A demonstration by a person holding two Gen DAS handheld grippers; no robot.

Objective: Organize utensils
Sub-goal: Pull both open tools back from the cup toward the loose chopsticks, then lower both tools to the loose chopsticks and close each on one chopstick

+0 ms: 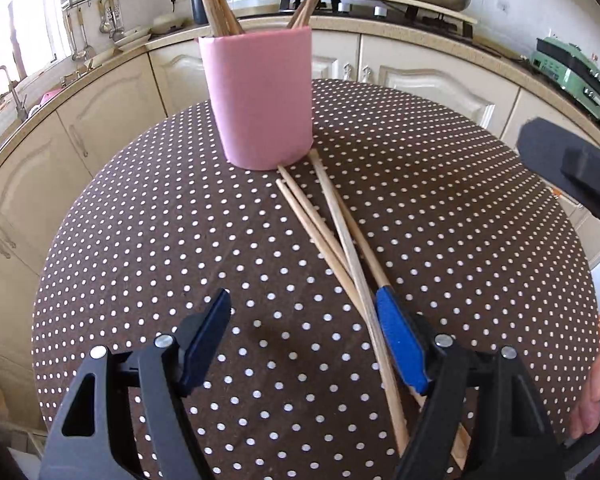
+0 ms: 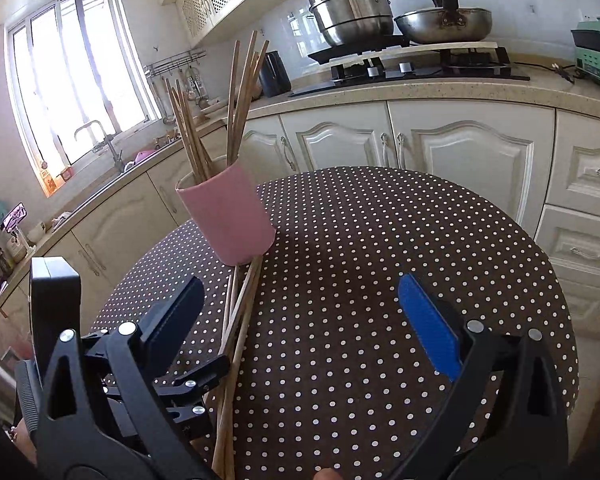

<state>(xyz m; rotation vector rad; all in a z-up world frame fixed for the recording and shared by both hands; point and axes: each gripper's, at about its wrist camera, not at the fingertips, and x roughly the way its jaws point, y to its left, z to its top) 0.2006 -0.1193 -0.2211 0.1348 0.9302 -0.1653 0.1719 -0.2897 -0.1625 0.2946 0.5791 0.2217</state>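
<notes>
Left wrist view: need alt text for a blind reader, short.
Loose wooden chopsticks lie crossed on a brown polka-dot table, running from the base of a pink holder, which already stands full of chopsticks, toward the open left gripper. Its jaws are empty, one pad beside the sticks. Kitchen counter and stove behind.

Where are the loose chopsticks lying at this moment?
The loose chopsticks lie crossed on the dotted table, running from the base of the pink cup toward the left gripper, beside its blue finger.
</notes>
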